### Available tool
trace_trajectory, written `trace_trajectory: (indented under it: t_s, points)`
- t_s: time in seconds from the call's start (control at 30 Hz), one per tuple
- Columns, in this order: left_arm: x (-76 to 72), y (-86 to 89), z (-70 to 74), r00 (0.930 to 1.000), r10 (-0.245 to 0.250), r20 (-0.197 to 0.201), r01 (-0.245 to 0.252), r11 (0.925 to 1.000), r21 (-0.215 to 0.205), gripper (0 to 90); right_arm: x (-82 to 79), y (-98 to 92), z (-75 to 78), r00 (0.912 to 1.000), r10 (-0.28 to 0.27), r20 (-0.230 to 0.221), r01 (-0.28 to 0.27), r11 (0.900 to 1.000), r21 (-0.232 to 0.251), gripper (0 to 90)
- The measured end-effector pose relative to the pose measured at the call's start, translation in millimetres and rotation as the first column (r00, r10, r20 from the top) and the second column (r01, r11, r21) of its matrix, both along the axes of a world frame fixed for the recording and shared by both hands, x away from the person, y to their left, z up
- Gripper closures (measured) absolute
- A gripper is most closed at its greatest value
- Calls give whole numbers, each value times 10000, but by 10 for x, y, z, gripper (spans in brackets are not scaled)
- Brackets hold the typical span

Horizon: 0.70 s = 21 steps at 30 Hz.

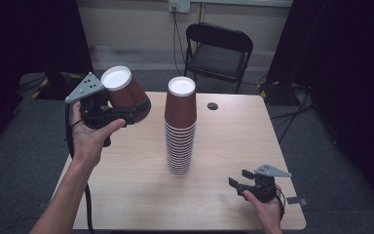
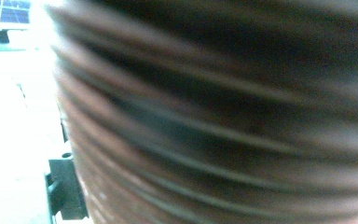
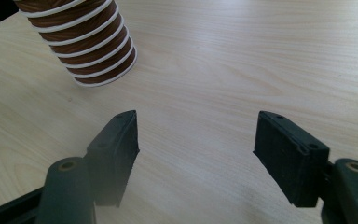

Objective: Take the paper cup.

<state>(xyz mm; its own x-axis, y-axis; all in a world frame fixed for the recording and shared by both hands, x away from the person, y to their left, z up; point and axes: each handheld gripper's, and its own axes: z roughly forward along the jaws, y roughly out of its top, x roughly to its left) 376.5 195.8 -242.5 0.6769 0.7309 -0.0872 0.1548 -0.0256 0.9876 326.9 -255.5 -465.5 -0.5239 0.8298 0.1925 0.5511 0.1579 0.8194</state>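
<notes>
Wood-grain table (image 1: 233, 146) carries one tall stack of brown paper cups (image 1: 180, 129), upside down, at its centre; one black folding chair (image 1: 218, 51) stands beyond the far edge. Left tongs (image 1: 126, 109) grip one further brown cup (image 1: 124, 92), tilted, in the air left of the stack. Right tongs (image 1: 241, 179) rest near the table's front right corner, jaws wide, nothing between them.
</notes>
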Motion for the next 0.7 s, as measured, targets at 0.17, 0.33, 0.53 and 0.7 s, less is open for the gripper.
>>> trace_trajectory:
  t_s: [0.17, 0.33, 0.53, 0.7]
  points:
    - [-37, 46, -151, 9999, 69, -112, -70, 9999, -110, 132, -6, 27, 1, 9999, 140, -3, -140, 9999, -84, 304]
    - [-94, 54, -299, 9998, 200, -92, -197, 9993, 313, 131, -10, 41, 1, 9998, 184, -26, -184, 9998, -104, 302]
    - [-169, 76, -519, 9986, -95, -513, 116, 9991, 413, 131, -15, 48, -5, 9998, 147, -107, -148, 9998, -149, 274]
    - [-195, 65, -623, 9946, -27, -1039, 71, 9991, 418, 131, -19, 86, 1, 9996, 276, 15, -275, 9993, -246, 280]
